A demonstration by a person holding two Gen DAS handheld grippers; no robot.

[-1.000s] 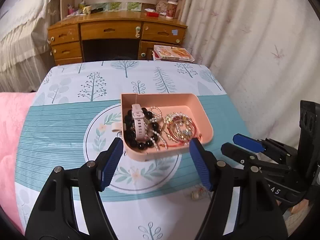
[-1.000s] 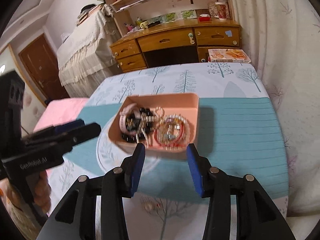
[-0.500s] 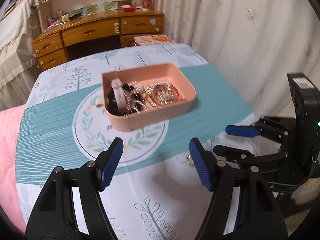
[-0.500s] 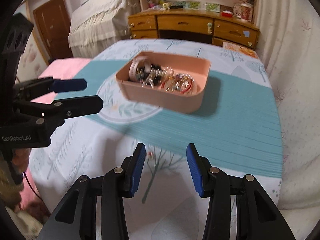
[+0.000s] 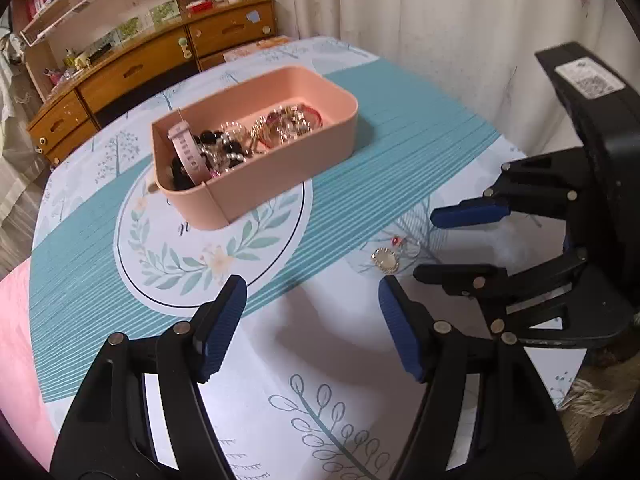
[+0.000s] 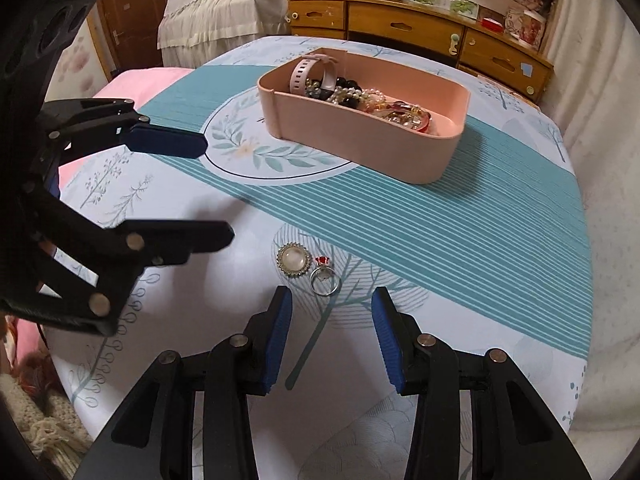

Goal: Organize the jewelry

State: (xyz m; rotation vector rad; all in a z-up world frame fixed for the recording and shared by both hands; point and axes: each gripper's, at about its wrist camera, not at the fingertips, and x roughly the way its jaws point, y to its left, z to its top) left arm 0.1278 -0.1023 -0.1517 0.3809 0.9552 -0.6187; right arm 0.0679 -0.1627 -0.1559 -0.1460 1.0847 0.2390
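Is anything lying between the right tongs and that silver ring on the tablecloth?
Nothing visible does. The silver ring lies just ahead of the right tongs, whose jaws are closing with bare cloth between. The round brooch sits beside the ring, left of the path.

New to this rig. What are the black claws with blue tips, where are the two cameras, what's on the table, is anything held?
Each claw is a hand-held two-finger gripper; a person carries one in each hand, no robot arm. A fisheye camera sits on each gripper, looking along its fingers, so each view shows its own claw at the bottom and the other at the side. The left gripper is open and empty. The right gripper is also empty, its jaws closing slightly. On the tablecloth stands a pink tray of bracelets, beads and a watch. Loose in front of the right gripper lie a round brooch and a ring with a red stone. Nothing is held.
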